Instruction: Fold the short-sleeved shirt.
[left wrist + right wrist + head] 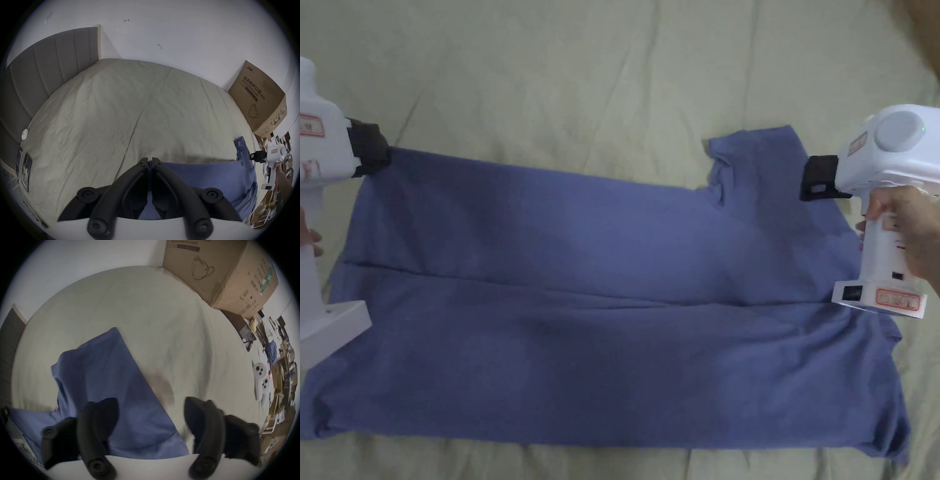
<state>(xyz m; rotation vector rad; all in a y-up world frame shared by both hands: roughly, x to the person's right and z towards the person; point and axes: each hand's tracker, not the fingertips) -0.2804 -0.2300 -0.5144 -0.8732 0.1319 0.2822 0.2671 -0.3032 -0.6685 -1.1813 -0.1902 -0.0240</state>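
A bedroom is showing here: a bed point(113, 105) with a sheet is lying against a grey padded headboard point(48, 65) and white walls point(178, 32), 1 cardboard box point(259, 100) sitting at its corner.

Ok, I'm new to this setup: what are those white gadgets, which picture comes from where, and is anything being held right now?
No robot arm is involved. A person holds a white handheld tool in each hand, each ending in a black two-jaw claw. The flat picture comes from a camera on the person's head, looking down at a bed sheet with a blue short-sleeved shirt spread across it, its far long side already folded in. The two round pictures come from cameras riding on the claws. The left claw has its jaws closed together at the shirt's far left corner, apparently pinching the cloth. The right claw has its jaws wide apart above the sleeve and holds nothing. A cardboard box stands in the far corner.
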